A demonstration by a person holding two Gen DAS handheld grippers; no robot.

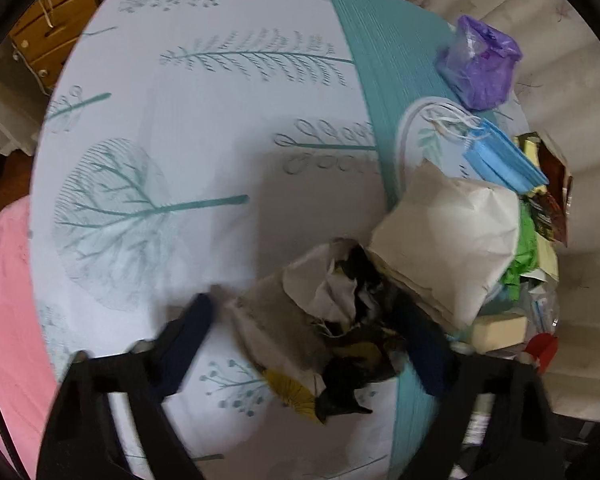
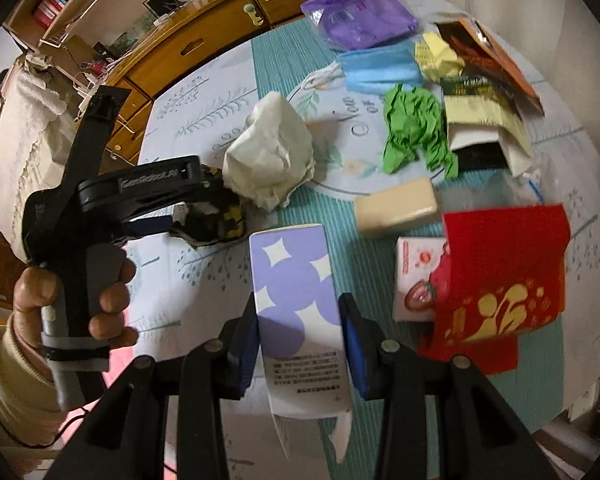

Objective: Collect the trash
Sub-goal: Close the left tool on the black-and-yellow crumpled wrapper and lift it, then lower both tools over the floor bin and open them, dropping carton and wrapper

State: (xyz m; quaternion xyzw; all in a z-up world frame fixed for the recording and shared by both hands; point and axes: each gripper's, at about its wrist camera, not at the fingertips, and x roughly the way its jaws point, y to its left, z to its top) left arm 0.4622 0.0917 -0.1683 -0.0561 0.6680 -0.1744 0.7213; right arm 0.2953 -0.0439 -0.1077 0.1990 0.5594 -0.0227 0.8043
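My right gripper [image 2: 300, 340] is shut on a purple-and-white carton [image 2: 296, 300], held upright above the table. My left gripper [image 1: 312, 340] stands open around a crumpled black, yellow and white wrapper [image 1: 332, 320]; the jaws are wide and I cannot tell whether they touch it. In the right wrist view the left gripper [image 2: 188, 216] reaches to this wrapper [image 2: 216, 220]. A crumpled white paper ball [image 2: 268, 156] lies just beyond it, also seen in the left wrist view [image 1: 444, 240].
More trash lies on the table: a purple bag [image 2: 356, 16], blue masks [image 2: 380, 66], green paper [image 2: 416, 132], yellow paper [image 2: 440, 56], a beige block [image 2: 396, 206], a red envelope [image 2: 500, 280], a strawberry box [image 2: 416, 276]. A wooden cabinet [image 2: 204, 44] stands behind.
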